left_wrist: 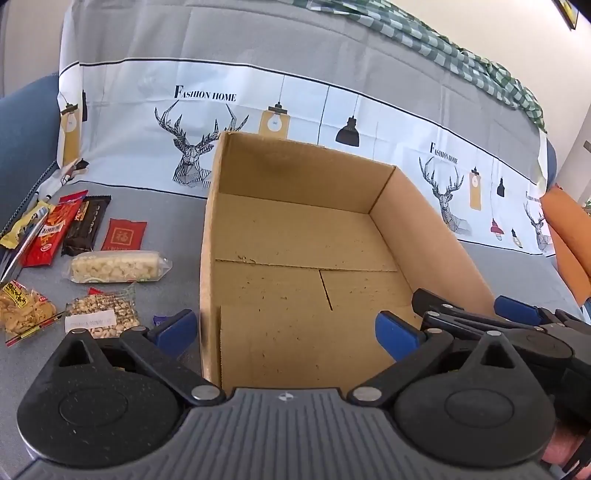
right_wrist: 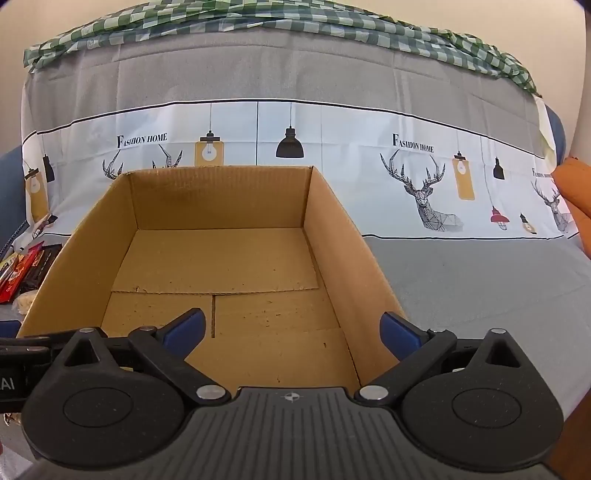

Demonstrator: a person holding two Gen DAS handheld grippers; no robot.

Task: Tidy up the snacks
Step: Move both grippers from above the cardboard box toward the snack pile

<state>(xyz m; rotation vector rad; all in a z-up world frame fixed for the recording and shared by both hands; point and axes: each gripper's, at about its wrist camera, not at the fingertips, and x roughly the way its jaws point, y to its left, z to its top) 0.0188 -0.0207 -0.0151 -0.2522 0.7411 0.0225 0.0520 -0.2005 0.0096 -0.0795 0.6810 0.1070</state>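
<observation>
Both my left gripper [left_wrist: 286,332] and right gripper [right_wrist: 291,332] gape empty over the bare cardboard box [left_wrist: 306,236]; snacks [left_wrist: 118,266], lying crosswise, occupy lower left, nearer my left.

1. This is a home living room: a sofa [right_wrist: 258,66] fills the background, draped in a grey and white cover [right_wrist: 332,155] printed with deer heads, hanging lamps and the words "FASHION HOME".
2. A green checked cloth [right_wrist: 258,18] lies along the top of the sofa's backrest.
3. An orange cushion [right_wrist: 574,192] sits at the sofa's right end.
4. Blue upholstery [left_wrist: 26,136] shows at the sofa's left end.
</observation>
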